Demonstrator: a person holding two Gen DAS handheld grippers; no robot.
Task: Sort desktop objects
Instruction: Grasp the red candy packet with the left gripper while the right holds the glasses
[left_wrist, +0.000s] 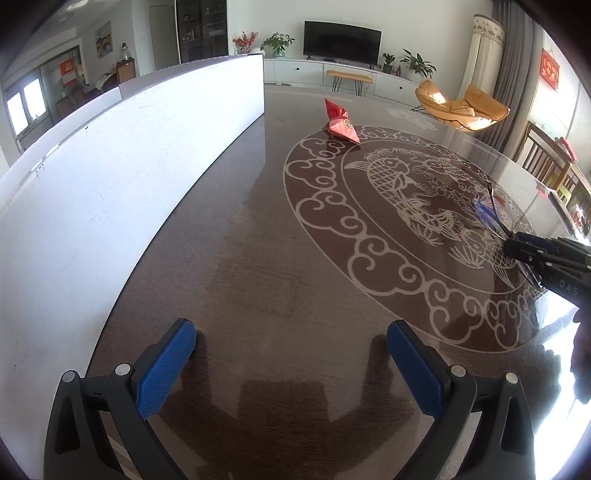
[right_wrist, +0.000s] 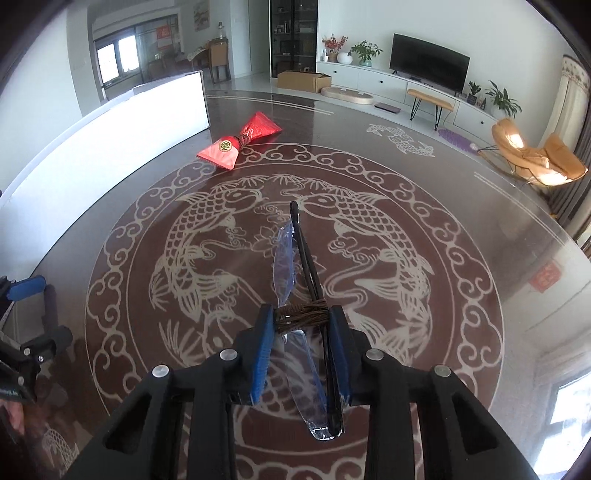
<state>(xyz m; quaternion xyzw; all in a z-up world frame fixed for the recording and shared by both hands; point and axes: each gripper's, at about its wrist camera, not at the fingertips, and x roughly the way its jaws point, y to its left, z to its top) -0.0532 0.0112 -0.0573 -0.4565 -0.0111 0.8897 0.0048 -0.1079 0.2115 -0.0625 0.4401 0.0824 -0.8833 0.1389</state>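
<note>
Clamping down now, the right hand-held gripper (right_wrist: 301, 325) has its blue pads pinched on a bundle of clear plastic cutlery (right_wrist: 286, 266) tied with brown twine, a dark stick running alongside it. The pads press right on the twine wrap, with the clear pieces sticking out ahead of and behind the jaws, above the fish medallion (right_wrist: 295, 280) inlaid in the table (left_wrist: 258, 258). So the grasp looks made, and this is the pick-up step of the sort.

Off to the medallion's left, the left hand-held gripper (left_wrist: 291, 365) hangs spread wide over bare wood with nothing between its pads, seemingly waiting its turn.

Farther out, at the medallion's far-left rim, the red candy pouch (right_wrist: 240, 142) lies on its side, not yet handled. Beyond the medallion's left edge stands the long white partition board (left_wrist: 122, 177).

Next, I'd judge, a clean lift and carry to wherever the cutlery belongs; no destination shows here. That loose, slippery bundle could pivot in the twine, so it wants a steady lift.
</note>
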